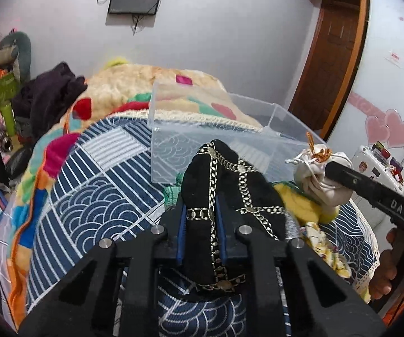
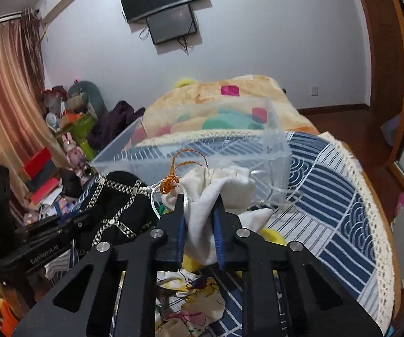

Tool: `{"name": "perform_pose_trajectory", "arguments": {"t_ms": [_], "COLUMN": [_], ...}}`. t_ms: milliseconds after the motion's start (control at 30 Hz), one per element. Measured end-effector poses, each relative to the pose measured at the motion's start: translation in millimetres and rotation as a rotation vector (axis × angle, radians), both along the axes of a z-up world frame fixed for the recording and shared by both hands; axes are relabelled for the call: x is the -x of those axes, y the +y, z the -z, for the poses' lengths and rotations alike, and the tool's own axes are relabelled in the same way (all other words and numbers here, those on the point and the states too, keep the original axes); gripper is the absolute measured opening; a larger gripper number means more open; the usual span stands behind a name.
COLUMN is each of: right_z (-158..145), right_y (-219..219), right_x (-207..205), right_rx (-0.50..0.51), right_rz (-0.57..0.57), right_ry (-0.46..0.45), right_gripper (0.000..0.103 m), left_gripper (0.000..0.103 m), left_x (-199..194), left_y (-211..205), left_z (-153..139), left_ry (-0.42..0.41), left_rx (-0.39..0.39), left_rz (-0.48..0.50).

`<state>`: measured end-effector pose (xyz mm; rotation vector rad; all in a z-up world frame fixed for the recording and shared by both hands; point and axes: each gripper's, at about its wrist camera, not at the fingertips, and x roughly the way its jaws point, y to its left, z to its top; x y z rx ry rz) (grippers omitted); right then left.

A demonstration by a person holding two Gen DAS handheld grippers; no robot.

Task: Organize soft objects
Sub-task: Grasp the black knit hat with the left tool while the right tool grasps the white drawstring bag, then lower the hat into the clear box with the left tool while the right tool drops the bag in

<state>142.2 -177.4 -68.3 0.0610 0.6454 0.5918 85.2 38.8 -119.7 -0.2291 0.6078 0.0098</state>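
My left gripper [image 1: 202, 210] is shut on a black cloth with gold chain trim [image 1: 230, 185], held above the bed in front of a clear plastic box [image 1: 174, 151]. My right gripper [image 2: 199, 210] is shut on a white drawstring pouch [image 2: 218, 191] with an orange cord, just before the same box [image 2: 190, 154]. The pouch [image 1: 319, 179] and the right gripper's fingers [image 1: 350, 179] show at the right of the left wrist view. The black cloth [image 2: 123, 207] shows at the left of the right wrist view.
The box stands on a blue-and-white patterned bedspread [image 1: 89, 196]. A colourful fleece blanket [image 1: 134, 84] and dark clothes [image 1: 53, 92] lie behind. Yellow and printed soft items [image 2: 196, 303] lie under the grippers. Clutter fills the left floor [image 2: 47, 174]. A wooden door [image 1: 334, 45] is at right.
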Motion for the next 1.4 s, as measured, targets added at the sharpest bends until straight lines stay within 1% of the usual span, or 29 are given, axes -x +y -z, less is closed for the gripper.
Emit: {"name": "perform_pose_trajectory", "arguments": {"t_ms": [133,200,333,400,467,533,733,833,900,1033,1200,1300,1400], "right_z": [-11.5,-18.2,-31.4,-38.3,-43.2,-48.3,-59.7,-63.5,-63.3,-55.2,-36.0,-29.0,-19.0], "right_y": [-4.7,-6.7,-9.4,-9.2,-8.5,-6.4,3.0,5.7,10.6,20.6,35.8,42.5,47.2], "right_x": [6.0,8.8,12.8,12.6,12.1,9.4,-4.0,-15.4,-25.5,-42.3,-60.4,-72.0,-81.8], "right_rx": [-0.024,-0.034,-0.045,-0.048,-0.046,-0.039,-0.005,0.006,0.019,0.033,0.077,0.116,0.144], "right_rz": [0.002,0.005,0.014,0.016,0.018,0.020,0.031,0.047,0.067,0.073,0.057,0.039,0.017], "right_ry": [-0.031,-0.051,-0.099,-0.121,-0.139,-0.157,-0.206,-0.224,-0.232,-0.211,-0.145,-0.107,-0.057], "right_gripper": [0.013,0.013,0.013,0.013,0.013,0.013,0.013,0.013,0.013,0.013,0.013,0.013,0.013], "left_gripper": [0.017,0.017,0.017,0.017,0.017,0.016,0.017,0.017,0.017,0.017,0.017,0.017,0.017], "left_x": [18.0,25.2,27.9,27.6,24.1,15.9,-16.7,-36.7,-53.3,-80.2,-111.7,-127.4,-139.3], "left_y": [-7.6,-8.7,-5.9,-4.8,-4.2,-1.2,2.3,3.6,4.6,6.3,7.9,9.1,6.7], "left_z": [-20.6,-32.4,-51.5,-61.0,-69.9,-79.2,-92.0,-92.9,-90.8,-81.7,-65.6,-55.0,-46.0], "left_ry": [-0.066,-0.100,-0.145,-0.168,-0.187,-0.203,-0.213,-0.202,-0.179,-0.133,-0.057,-0.007,0.033], "left_rx": [-0.041,-0.046,-0.040,-0.054,-0.066,-0.063,-0.093,-0.108,-0.121,-0.128,-0.152,-0.145,-0.155], "left_rz": [0.010,0.012,0.014,0.007,0.001,0.002,-0.008,-0.017,-0.016,-0.013,-0.021,-0.003,0.009]}}
